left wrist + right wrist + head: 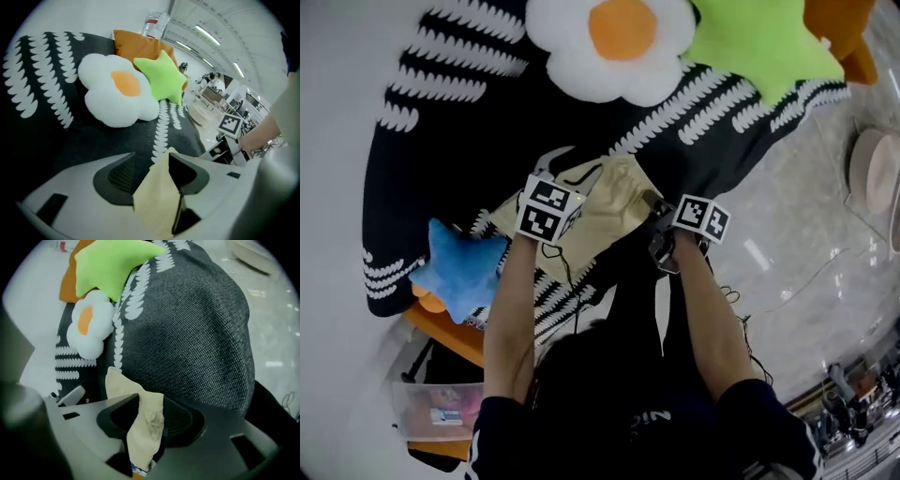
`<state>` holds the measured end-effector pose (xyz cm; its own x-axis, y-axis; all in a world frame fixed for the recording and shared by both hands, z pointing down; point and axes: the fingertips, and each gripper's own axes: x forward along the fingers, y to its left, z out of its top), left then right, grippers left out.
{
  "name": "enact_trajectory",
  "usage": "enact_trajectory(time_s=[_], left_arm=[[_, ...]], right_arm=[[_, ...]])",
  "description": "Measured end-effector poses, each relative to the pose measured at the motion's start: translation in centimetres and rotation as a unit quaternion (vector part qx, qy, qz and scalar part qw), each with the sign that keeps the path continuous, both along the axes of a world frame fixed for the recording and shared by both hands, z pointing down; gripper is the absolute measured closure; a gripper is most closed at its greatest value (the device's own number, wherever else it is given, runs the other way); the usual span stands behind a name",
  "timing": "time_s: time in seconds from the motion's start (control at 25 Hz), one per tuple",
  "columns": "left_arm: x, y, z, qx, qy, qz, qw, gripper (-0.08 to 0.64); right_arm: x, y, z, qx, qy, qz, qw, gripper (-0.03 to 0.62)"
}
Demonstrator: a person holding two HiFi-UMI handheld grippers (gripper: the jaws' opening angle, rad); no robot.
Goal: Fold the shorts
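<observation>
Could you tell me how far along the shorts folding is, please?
Done: the shorts lie on the black blanket. In hand: the left gripper and right gripper each clamp a piece of their fabric. Left: no completed fold shows, so the folding itself likely remains.

Right gripper point(151, 401) pinches beige shorts point(118, 383) above dark blanket point(187, 333).

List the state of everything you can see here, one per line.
shorts, rumpled on the blanket, gripped at two spots
left gripper, shut on shorts
right gripper, shut on shorts
blanket, spread out under the shorts
flower cushion, lying on the blanket
green star cushion, touching the flower cushion
</observation>
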<state>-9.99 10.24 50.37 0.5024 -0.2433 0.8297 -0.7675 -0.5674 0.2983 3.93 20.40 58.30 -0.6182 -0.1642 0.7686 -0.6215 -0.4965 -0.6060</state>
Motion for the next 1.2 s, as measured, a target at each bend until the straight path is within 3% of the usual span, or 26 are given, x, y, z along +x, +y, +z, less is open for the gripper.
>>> enact_trajectory(time_s=[0.08,0.2,0.28,0.36,0.44,0.48,0.52,0.64,0.68,0.72,0.76,0.92,1.0,1.08,1.16,1.2], left_arm=[[1.2,0.2,0.3,-0.005,0.003,0.017,0.9998,0.335],[1.5,0.8,0.6,-0.026,0.012,0.045,0.9986,0.334],[1.9,0.8,0.7,-0.043,0.024,0.064,0.9968,0.334],[2.8,0.4,0.7,-0.056,0.035,0.091,0.9937,0.334],[3.8,0.1,0.9,-0.074,0.043,0.129,0.9879,0.334],[4.3,0.0,1.0,-0.091,0.044,0.15,0.9834,0.334],[4.7,-0.1,1.2,-0.112,0.045,0.171,0.9779,0.334],[6.5,-1.4,1.7,-0.153,0.038,0.217,0.9635,0.334],[7.5,-2.2,1.8,-0.152,0.039,0.228,0.961,0.334],[8.7,-2.9,1.8,-0.15,0.047,0.237,0.9588,0.334],[9.9,-3.4,1.6,-0.148,0.06,0.245,0.9562,0.334],[13.6,-3.6,1.2,-0.162,0.089,0.3,0.9357,0.324],[15.3,-3.6,1.8,-0.186,0.095,0.326,0.9222,0.295],[17.0,-4.0,2.0,-0.228,0.124,0.319,0.9115,0.282],[18.2,-4.9,1.9,-0.262,0.159,0.288,0.9073,0.296],[18.5,-5.7,1.7,-0.267,0.17,0.27,0.9094,0.353]], right_arm=[[0.3,-0.5,0.2,0.009,0.013,-0.004,1.0,0.489],[-0.2,-1.0,-1.7,0.078,-0.001,-0.05,0.996,0.522],[-0.4,-1.5,-3.3,0.146,-0.009,-0.12,0.982,0.523],[-0.3,-2.3,-4.8,0.213,-0.002,-0.21,0.954,0.525],[-0.4,-3.4,-6.4,0.28,0.023,-0.315,0.906,0.525],[-0.4,-3.9,-7.2,0.314,0.04,-0.372,0.873,0.525],[-0.3,-4.3,-8.0,0.346,0.059,-0.428,0.833,0.525],[1.1,-5.9,-9.3,0.43,0.125,-0.56,0.697,0.525],[2.0,-6.6,-9.4,0.451,0.146,-0.585,0.658,0.525],[2.8,-7.2,-9.4,0.468,0.161,-0.601,0.628,0.525],[3.5,-7.6,-9.5,0.479,0.169,-0.609,0.609,0.525],[5.2,-8.8,-11.2,0.51,0.179,-0.622,0.567,0.523],[6.6,-9.6,-12.1,0.531,0.191,-0.626,0.539,0.525],[7.9,-10.7,-12.6,0.548,0.202,-0.628,0.515,0.525],[8.8,-12.3,-12.9,0.556,0.211,-0.627,0.502,0.525],[9.2,-13.1,-13.1,0.556,0.214,-0.625,0.504,0.525]])
